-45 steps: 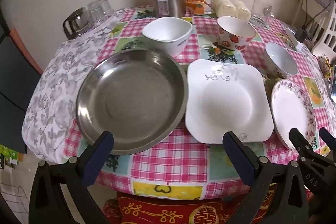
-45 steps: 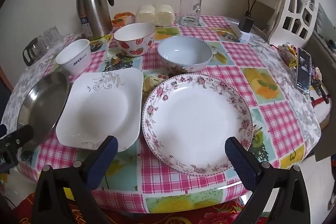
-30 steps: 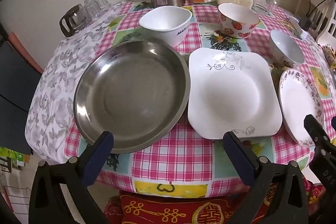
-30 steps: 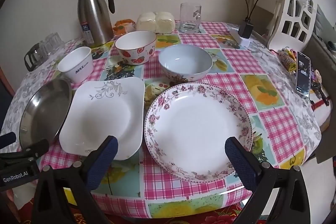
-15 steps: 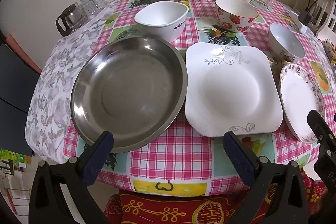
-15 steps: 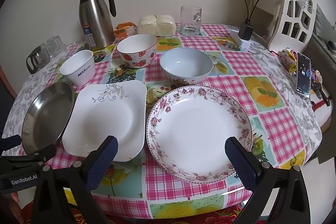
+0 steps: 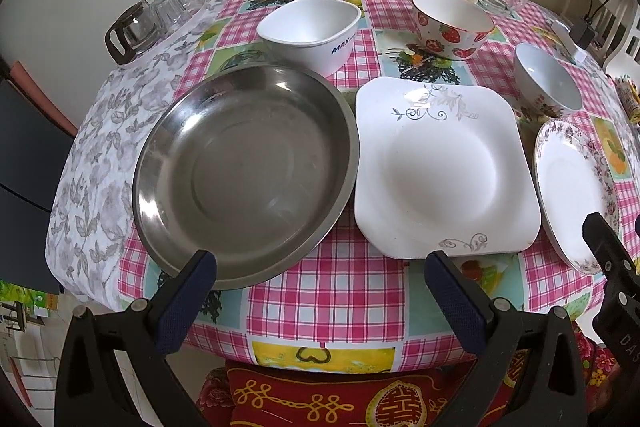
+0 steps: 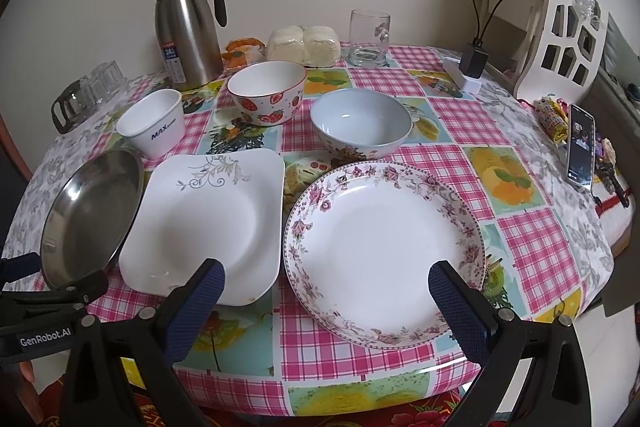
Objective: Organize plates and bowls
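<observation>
A round steel plate [image 7: 244, 171] lies at the table's front left, a square white plate [image 7: 440, 167] beside it, and a round floral plate [image 8: 384, 247] at the right. Behind them stand a white MAX bowl [image 7: 310, 31], a strawberry bowl [image 7: 452, 25] and a pale blue bowl [image 8: 360, 123]. My left gripper [image 7: 320, 291] is open and empty, above the table's front edge before the steel and square plates. My right gripper [image 8: 326, 301] is open and empty, at the near rim of the floral plate.
A steel thermos [image 8: 188, 27], a glass mug [image 8: 368, 39], wrapped buns [image 8: 304, 45] and small glasses [image 7: 160, 11] stand along the back. A phone [image 8: 580, 147] and a charger [image 8: 472, 61] lie at the right. A white chair [image 8: 560, 27] stands beyond.
Both grippers have risen and tilted slightly, so the plates sit a little higher and nearer in view. The jaws have stayed open. No dish has moved.
</observation>
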Available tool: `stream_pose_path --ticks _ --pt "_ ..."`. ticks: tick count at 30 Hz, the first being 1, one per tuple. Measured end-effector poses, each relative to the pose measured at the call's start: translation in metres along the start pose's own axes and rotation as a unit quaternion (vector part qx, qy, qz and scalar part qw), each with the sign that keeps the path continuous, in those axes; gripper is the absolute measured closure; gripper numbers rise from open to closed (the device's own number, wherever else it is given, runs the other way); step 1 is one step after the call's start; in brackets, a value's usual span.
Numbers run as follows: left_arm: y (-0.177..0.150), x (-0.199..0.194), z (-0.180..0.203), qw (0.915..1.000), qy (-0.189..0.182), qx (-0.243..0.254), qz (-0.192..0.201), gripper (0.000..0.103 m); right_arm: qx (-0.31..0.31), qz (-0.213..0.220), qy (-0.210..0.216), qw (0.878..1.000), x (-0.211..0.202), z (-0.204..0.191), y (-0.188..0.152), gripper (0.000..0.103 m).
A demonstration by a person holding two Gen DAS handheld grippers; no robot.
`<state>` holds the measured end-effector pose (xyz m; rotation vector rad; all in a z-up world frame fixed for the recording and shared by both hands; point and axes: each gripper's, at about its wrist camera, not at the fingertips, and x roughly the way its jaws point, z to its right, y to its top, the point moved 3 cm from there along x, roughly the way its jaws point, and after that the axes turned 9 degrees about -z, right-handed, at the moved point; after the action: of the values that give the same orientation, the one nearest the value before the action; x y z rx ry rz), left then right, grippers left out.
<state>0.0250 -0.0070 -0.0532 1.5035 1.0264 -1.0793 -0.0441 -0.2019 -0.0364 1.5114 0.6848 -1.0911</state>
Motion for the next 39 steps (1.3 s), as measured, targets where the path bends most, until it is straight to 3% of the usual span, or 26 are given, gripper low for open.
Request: stream_pose_path --ticks 39 --pt "0.0001 0.0014 0.0009 1.0000 0.000 -0.001 -0.004 0.000 -0.008 -0.002 -0.002 1.000 0.0015 -0.0054 -0.0008 0.000"
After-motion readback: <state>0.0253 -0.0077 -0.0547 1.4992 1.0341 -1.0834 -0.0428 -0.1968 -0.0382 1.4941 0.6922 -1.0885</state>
